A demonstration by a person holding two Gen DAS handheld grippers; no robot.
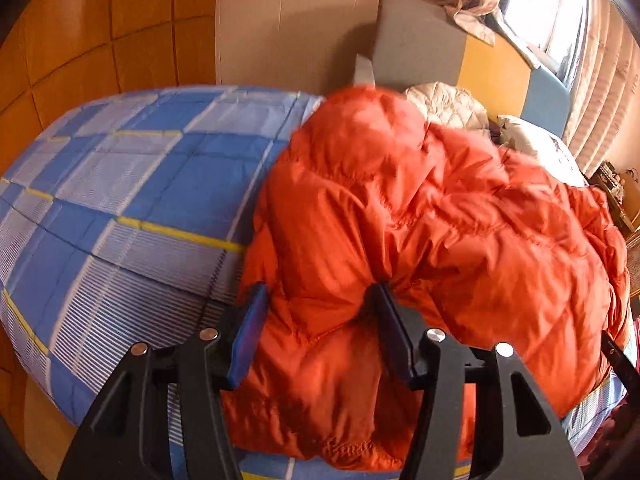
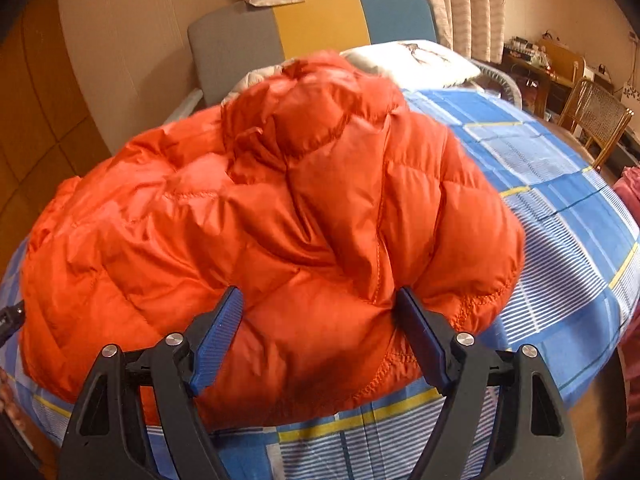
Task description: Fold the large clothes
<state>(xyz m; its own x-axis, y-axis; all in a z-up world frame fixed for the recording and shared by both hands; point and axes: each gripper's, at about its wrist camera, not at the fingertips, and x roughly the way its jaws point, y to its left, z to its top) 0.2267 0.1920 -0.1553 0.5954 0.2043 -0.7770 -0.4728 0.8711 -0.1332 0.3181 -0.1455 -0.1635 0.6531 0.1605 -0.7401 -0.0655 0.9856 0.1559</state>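
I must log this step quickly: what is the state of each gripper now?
Left gripper: jaws half apart around a bulge of the orange down jacket; a firm grip cannot be told.
Right gripper: jaws wide, jacket between them; grip cannot be told.

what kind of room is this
Most likely a bedroom in a home: the orange puffer jacket lies on a bed with a blue checked sheet, a pillow sits by the padded headboard, and curtains hang at a window.

Both wrist views close, angled down, facing headboard (image 1: pixel 420 40); share orange jacket (image 2: pixel 280 220) on bed
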